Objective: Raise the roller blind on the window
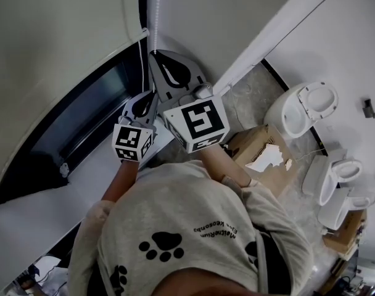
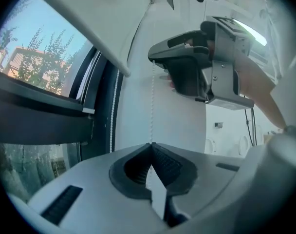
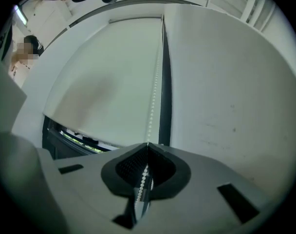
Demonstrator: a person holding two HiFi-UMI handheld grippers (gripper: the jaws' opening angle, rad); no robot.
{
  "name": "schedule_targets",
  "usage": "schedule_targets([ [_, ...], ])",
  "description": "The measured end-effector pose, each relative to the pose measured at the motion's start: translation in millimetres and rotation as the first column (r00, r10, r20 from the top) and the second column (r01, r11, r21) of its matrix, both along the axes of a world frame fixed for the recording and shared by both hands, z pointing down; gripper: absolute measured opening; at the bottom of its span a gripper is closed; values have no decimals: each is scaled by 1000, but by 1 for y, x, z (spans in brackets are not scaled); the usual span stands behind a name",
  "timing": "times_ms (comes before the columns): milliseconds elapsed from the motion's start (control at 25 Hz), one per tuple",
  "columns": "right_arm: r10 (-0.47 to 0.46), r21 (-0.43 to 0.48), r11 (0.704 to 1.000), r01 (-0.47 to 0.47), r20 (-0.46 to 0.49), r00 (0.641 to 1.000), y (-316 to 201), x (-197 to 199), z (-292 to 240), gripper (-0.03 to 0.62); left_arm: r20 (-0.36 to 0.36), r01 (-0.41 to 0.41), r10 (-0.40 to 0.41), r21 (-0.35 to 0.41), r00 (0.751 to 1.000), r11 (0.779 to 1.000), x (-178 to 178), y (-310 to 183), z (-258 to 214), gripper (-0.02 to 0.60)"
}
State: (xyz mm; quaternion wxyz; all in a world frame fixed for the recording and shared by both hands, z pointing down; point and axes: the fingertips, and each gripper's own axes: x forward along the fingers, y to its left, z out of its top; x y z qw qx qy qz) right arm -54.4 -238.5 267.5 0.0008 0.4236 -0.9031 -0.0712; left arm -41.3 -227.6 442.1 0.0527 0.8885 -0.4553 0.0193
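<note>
The pale roller blind (image 1: 58, 29) hangs over the upper part of the dark-framed window (image 1: 82, 116). Its white bead chain (image 1: 155, 11) runs down beside the frame along the wall. My right gripper (image 1: 155, 54) is the higher one and is shut on the bead chain (image 3: 155, 91), which passes between its pads (image 3: 160, 167). Just below it, my left gripper (image 1: 149, 96) is shut on the same chain (image 2: 152, 96), which enters its jaws from above. In the left gripper view the right gripper (image 2: 150, 57) shows overhead, and the blind's bottom bar (image 2: 104, 52) crosses the glass.
A second strand of chain (image 2: 112, 116) hangs close to the window frame. A white sill (image 1: 27, 208) lies under the window. Behind the person, on the floor, stand white toilets (image 1: 301, 110) and a torn cardboard box (image 1: 261, 156).
</note>
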Motion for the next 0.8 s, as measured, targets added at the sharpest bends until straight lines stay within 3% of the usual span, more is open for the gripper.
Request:
schedule_targets([
  [440, 23, -102, 994, -30, -69, 997, -2, 1, 76, 9, 39, -8, 15, -169, 999, 986, -4, 11, 76, 8],
  [800, 8, -195, 980, -26, -91, 996, 3, -3, 122, 9, 77, -5, 25, -254, 997, 967, -8, 21, 122, 9],
])
